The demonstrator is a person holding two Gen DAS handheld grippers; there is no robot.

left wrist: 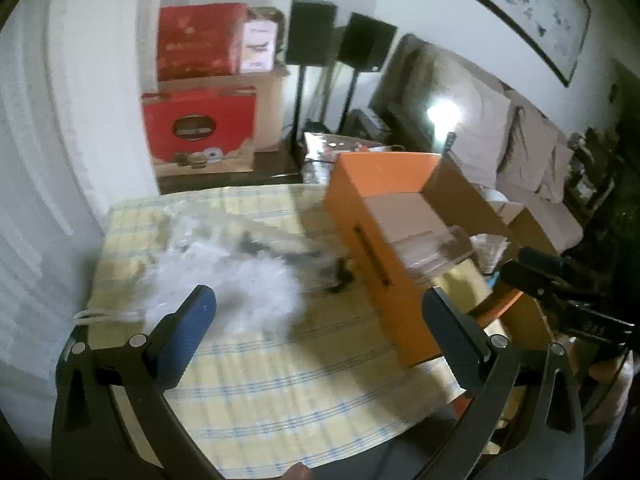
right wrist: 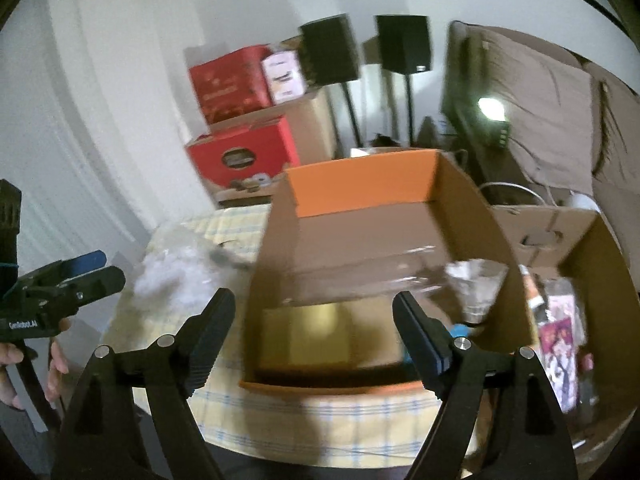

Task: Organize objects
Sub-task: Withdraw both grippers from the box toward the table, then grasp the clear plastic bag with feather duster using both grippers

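An open orange cardboard box [right wrist: 360, 188] stands on a round table with a yellow checked cloth [left wrist: 280, 380]. Inside it lie a tan flat item [right wrist: 308, 336] and clear plastic [right wrist: 472, 284]. In the left wrist view the box [left wrist: 360, 200] holds a white carton [left wrist: 404, 212]. A crumpled clear plastic sheet [left wrist: 224, 264] lies on the cloth left of the box. My left gripper [left wrist: 319, 294] hangs open over the cloth between sheet and box, holding nothing. My right gripper [right wrist: 314, 297] is open in front of the box's near wall, empty. Each gripper shows at the edge of the other's view.
A second brown cardboard box [right wrist: 560, 232] with packets inside stands right of the orange one. Red gift boxes [left wrist: 200, 128] are stacked against the far wall beside two black speakers on stands [left wrist: 312, 32]. A cloth-covered sofa [left wrist: 520, 140] is at the right.
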